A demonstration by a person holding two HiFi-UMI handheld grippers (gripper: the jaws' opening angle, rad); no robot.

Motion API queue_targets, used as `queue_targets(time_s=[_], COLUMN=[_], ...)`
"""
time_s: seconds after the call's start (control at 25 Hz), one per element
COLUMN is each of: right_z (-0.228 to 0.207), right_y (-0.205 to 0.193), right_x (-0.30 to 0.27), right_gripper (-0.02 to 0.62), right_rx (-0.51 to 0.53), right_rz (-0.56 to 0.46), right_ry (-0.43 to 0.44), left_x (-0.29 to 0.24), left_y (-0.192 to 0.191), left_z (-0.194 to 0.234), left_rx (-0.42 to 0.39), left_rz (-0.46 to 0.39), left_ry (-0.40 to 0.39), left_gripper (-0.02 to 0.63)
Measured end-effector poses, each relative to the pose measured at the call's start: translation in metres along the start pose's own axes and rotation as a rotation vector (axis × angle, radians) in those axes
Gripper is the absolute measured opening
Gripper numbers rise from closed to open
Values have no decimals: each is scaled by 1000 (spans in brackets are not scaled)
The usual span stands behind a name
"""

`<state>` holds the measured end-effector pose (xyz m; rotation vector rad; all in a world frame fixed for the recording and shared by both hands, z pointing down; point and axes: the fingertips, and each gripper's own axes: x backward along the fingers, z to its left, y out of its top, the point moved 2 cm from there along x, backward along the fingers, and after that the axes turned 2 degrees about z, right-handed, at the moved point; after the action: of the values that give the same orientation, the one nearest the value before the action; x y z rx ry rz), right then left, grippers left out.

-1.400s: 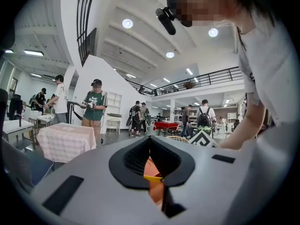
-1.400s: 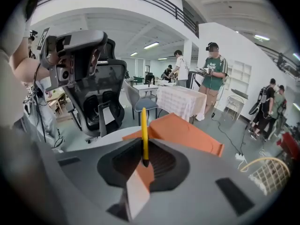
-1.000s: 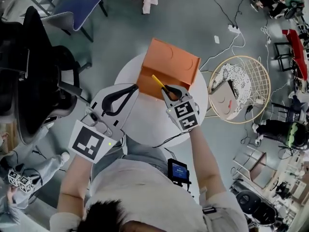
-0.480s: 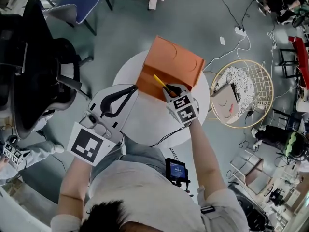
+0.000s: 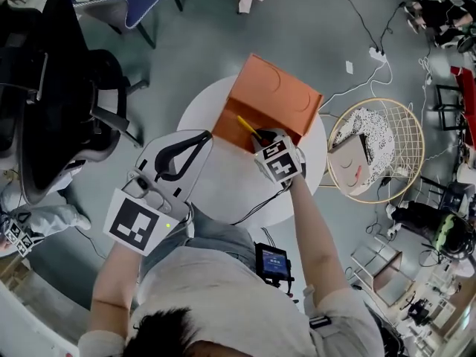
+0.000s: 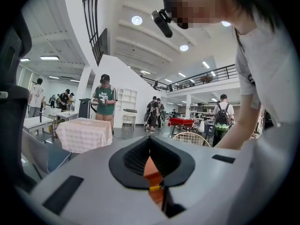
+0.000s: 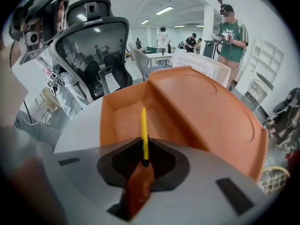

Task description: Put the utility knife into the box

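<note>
A round white table (image 5: 216, 199) is seen from above in the head view, with a black office chair (image 5: 52, 88) on the floor to its left and a round wire-framed chair (image 5: 390, 143) to its right. An open orange box (image 5: 279, 95) is set at the far edge of the table, its lid tilted back; in the right gripper view the box (image 7: 206, 111) fills the middle ground, with its hollow lying straight ahead of the jaws. The left gripper (image 5: 207, 135) is held over the near left part of the table, well apart from the box, and its place is unchanged from a second ago. In the left gripper view the left gripper (image 6: 150, 138) is shown with its jaws pressed together at the tips and nothing pinched; only a sliver of orange is glimpsed through the slit between them. The right gripper (image 5: 258, 134) has been brought nearer to the box than it was a second ago, so that its jaws are now at the box's near wall. The utility knife (image 5: 245, 123) is pinched between the jaws of the right gripper (image 7: 144, 162), as before. The yellow body of the utility knife (image 7: 145, 132) is seen projecting forward over the open hollow of the box, not laid down inside.
</note>
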<state>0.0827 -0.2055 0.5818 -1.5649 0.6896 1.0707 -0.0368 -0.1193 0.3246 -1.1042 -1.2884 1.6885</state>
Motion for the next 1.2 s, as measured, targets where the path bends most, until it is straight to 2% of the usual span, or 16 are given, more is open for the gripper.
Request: queue_targets(time_s=[0.24, 0.6, 0.8, 1.04, 1.2], right_z=[3, 2, 3, 1, 1], right_y=[-2, -2, -3, -1, 5], right_x=[-12, -14, -12, 2, 18], right_gripper=[54, 60, 84, 87, 71], right_rx=[6, -3, -7, -30, -47], right_rz=[57, 62, 66, 44, -10], right_ry=[10, 20, 26, 0, -50], left_x=[5, 2, 3, 7, 12], left_y=[-3, -6, -5, -1, 1], left_z=[4, 5, 7, 6, 2], left_rx=[5, 14, 12, 4, 0], left_rz=[7, 11, 8, 3, -7], left_ry=[13, 10, 7, -6, -26], left_gripper=[9, 9, 9, 9, 9])
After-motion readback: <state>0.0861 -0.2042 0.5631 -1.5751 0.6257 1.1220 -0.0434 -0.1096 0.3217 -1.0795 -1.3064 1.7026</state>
